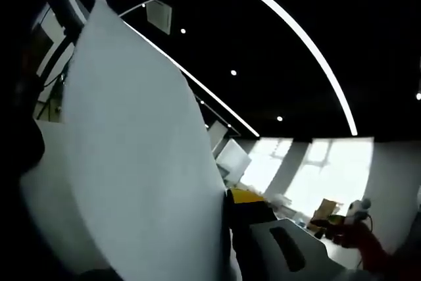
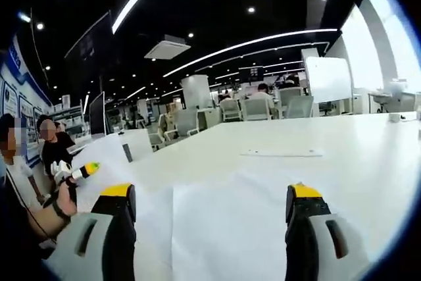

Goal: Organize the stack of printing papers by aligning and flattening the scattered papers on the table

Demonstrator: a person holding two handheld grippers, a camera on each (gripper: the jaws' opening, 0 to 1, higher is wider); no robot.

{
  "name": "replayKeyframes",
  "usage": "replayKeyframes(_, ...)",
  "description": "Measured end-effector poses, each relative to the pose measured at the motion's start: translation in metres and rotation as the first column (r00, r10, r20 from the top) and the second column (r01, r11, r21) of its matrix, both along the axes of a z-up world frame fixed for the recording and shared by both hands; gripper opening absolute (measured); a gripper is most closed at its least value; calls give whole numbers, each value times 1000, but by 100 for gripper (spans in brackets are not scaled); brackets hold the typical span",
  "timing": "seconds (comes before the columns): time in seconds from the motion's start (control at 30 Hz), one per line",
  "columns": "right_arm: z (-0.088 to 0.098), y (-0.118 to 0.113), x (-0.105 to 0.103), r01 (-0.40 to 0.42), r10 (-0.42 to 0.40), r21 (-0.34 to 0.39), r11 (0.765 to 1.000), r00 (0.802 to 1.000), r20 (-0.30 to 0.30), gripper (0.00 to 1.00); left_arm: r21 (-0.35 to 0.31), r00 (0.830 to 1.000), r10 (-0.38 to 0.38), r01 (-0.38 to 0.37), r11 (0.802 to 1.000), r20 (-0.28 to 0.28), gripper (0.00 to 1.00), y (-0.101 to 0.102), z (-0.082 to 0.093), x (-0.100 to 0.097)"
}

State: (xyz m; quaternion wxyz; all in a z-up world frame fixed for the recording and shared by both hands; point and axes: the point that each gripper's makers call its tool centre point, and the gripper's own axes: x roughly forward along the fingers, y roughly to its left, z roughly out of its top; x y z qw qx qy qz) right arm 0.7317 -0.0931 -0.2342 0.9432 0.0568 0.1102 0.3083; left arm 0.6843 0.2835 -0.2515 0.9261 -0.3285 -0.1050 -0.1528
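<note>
A large white paper sheet (image 1: pixel 138 156) stands upright in the left gripper view against the dark ceiling. My left gripper (image 1: pixel 225 205) is shut on its lower edge; one yellow-tipped jaw presses the sheet's right side and the other is hidden behind it. In the right gripper view, overlapping white papers (image 2: pixel 210 228) lie flat on the white table (image 2: pixel 355 162). My right gripper (image 2: pixel 210 195) hovers over them, open wide, with nothing between its jaws. A single sheet (image 2: pixel 283 153) lies farther out on the table.
At the left edge a hand (image 2: pixel 64 197) holds a yellow-tipped tool (image 2: pixel 85 170) beside a raised white surface (image 2: pixel 108 153). Seated people (image 2: pixel 52 143) are behind it. Office chairs (image 2: pixel 256 108) and a whiteboard (image 2: pixel 329 78) stand beyond the table.
</note>
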Motion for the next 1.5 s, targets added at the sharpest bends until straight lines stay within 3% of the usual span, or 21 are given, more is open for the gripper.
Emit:
replayKeyframes(0.67,-19,-39,20,98,-99,-25,995,995,-27,90,-3,1000,-1,1,1000,1,7,0,0,-1)
replayKeyframes(1.5,-48,-58,34,137,-140,-46,989,987,-74,90,-5,1000,5,-5,1000,3,7,1,0,0)
